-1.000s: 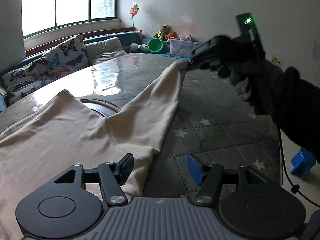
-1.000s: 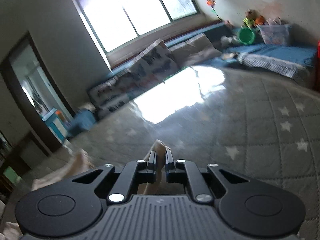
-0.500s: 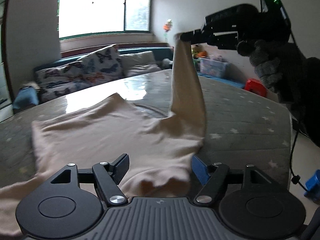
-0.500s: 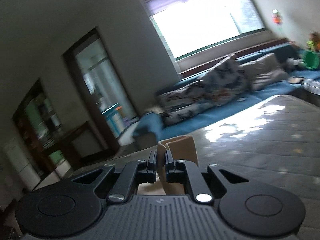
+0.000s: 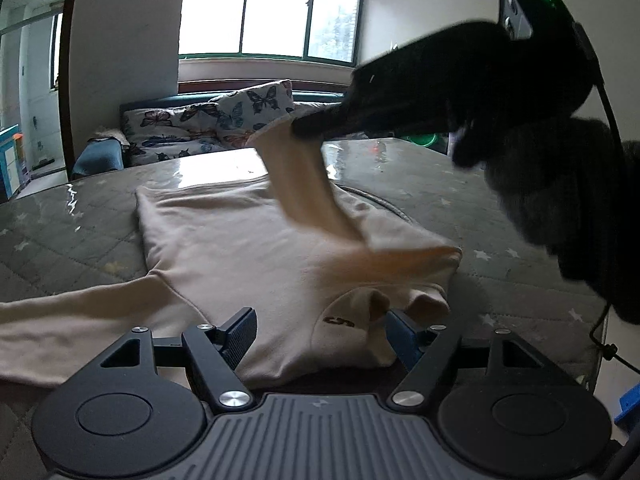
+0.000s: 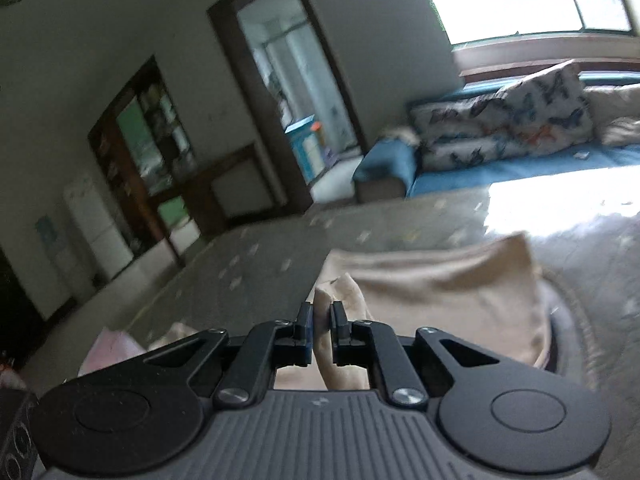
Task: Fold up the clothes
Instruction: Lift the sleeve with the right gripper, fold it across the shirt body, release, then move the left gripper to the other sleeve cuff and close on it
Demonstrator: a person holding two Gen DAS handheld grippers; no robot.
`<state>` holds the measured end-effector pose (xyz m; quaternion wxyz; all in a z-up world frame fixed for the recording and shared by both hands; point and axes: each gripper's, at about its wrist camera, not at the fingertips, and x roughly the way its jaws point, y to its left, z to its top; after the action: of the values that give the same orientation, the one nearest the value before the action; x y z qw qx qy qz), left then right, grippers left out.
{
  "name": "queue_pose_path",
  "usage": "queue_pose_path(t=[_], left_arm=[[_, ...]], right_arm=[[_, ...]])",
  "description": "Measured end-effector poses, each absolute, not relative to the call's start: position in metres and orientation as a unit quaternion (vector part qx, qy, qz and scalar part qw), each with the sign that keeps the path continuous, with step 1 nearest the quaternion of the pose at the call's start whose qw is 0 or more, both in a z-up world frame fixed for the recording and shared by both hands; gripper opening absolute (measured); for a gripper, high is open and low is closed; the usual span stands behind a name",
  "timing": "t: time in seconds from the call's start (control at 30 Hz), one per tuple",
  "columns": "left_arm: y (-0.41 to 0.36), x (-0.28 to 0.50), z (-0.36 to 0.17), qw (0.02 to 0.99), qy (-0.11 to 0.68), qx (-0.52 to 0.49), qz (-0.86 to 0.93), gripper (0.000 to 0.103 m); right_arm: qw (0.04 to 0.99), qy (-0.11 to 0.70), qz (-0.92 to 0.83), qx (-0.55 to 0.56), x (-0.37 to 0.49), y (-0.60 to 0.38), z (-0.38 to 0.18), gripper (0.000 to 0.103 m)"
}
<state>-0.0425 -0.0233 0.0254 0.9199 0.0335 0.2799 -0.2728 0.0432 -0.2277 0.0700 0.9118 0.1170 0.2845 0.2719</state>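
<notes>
A cream sweatshirt (image 5: 240, 240) lies flat on the grey star-quilted table cover (image 5: 60, 232). Its collar end is nearest my left gripper (image 5: 320, 332), which is open, and the neckline cloth lies loose between its wide-set fingers. My right gripper (image 5: 298, 130), held by a dark-gloved hand (image 5: 560, 184), is shut on the cuff of one sleeve (image 5: 304, 192). That sleeve hangs lifted over the shirt's body. In the right wrist view the cuff (image 6: 344, 292) pokes out between the right gripper's (image 6: 322, 322) closed jaws. The other sleeve (image 5: 60, 320) stretches out flat to the left.
A blue sofa with butterfly cushions (image 5: 208, 120) stands behind the table under the window. The table's edge (image 5: 592, 320) runs down the right, with a blue stool (image 5: 628, 404) on the floor beyond. A doorway (image 6: 288, 100) and shelves show at the left in the right wrist view.
The right gripper has lifted the sleeve off the table and carried it leftwards over the shirt's body. The left gripper has moved along to the neckline, its fingers a little wider apart.
</notes>
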Motion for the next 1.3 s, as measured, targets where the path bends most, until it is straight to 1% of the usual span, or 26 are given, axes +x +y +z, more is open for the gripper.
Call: queue_pose_path(t=[0.03,0.1,0.2,0.23,0.27,0.3,0.4,0.43,0.47,0.5,0.57,0.6,0.8,0.87,0.97,1.03,1.07,1.13,1.17,1.2,1.3], left_arm=[[-0.023,-0.043,0.025,0.92,0.28,0.032,-0.272,0.074],[-0.021,-0.043,0.026,0.921,0.279,0.032,-0.27,0.074],[-0.019,-0.042,0.026,0.923,0.279,0.028,-0.264,0.074],[-0.019,-0.041,0.026,0.924,0.279,0.027,-0.261,0.074],[-0.018,-0.04,0.026,0.924,0.279,0.025,-0.259,0.074],[-0.017,-0.039,0.027,0.925,0.278,0.024,-0.257,0.074],[-0.016,-0.035,0.027,0.928,0.277,0.022,-0.249,0.074],[-0.016,-0.033,0.027,0.929,0.277,0.022,-0.245,0.074],[-0.015,-0.031,0.027,0.93,0.278,0.022,-0.241,0.073],[-0.015,-0.028,0.026,0.931,0.279,0.022,-0.236,0.073],[-0.015,-0.022,0.026,0.933,0.281,0.022,-0.222,0.072],[-0.014,-0.019,0.025,0.935,0.283,0.022,-0.214,0.072],[-0.007,-0.001,0.017,0.935,0.308,0.005,-0.176,0.057],[-0.008,0.003,0.014,0.934,0.317,0.005,-0.168,0.053],[-0.009,0.004,0.011,0.936,0.315,0.013,-0.159,0.044],[-0.008,0.005,0.011,0.937,0.313,0.014,-0.155,0.03],[-0.008,0.005,0.011,0.938,0.312,0.014,-0.152,0.027],[-0.006,0.005,0.013,0.939,0.309,0.013,-0.151,0.014],[-0.006,0.004,0.014,0.94,0.306,0.013,-0.152,0.01],[-0.006,0.004,0.016,0.94,0.303,0.013,-0.154,0.007],[-0.01,0.0,0.02,0.944,0.291,0.023,-0.155,0.006]], right_arm=[[0.908,0.292,0.278,0.114,0.041,-0.223,0.068,0.012],[0.906,0.295,0.286,0.106,0.033,-0.219,0.067,0.012],[0.91,0.288,0.283,0.092,0.026,-0.226,0.072,0.017],[0.912,0.286,0.28,0.087,0.023,-0.23,0.073,0.023],[0.917,0.282,0.271,0.078,0.02,-0.236,0.074,0.033],[0.921,0.279,0.263,0.07,0.016,-0.242,0.074,0.035],[0.931,0.276,0.234,0.04,0.009,-0.263,0.071,0.039],[0.933,0.279,0.224,0.031,0.006,-0.272,0.067,0.045],[0.934,0.283,0.216,0.022,0.003,-0.279,0.063,0.048],[0.935,0.287,0.208,0.014,-0.001,-0.285,0.059,0.049],[0.935,0.298,0.192,-0.006,-0.011,-0.298,0.05,0.056],[0.935,0.303,0.185,-0.014,-0.016,-0.303,0.046,0.058],[0.93,0.325,0.169,-0.036,-0.033,-0.32,0.023,0.06],[0.929,0.325,0.173,-0.037,-0.033,-0.32,0.02,0.064],[0.93,0.321,0.176,-0.043,-0.031,-0.315,0.015,0.066],[0.93,0.321,0.176,-0.044,-0.026,-0.311,0.012,0.067],[0.93,0.32,0.174,-0.046,-0.025,-0.309,0.01,0.067],[0.931,0.318,0.169,-0.052,-0.023,-0.306,0.007,0.067],[0.933,0.316,0.164,-0.055,-0.023,-0.305,0.006,0.068],[0.933,0.315,0.163,-0.056,-0.023,-0.305,0.006,0.069],[0.936,0.31,0.15,-0.068,-0.025,-0.303,0.005,0.072]])
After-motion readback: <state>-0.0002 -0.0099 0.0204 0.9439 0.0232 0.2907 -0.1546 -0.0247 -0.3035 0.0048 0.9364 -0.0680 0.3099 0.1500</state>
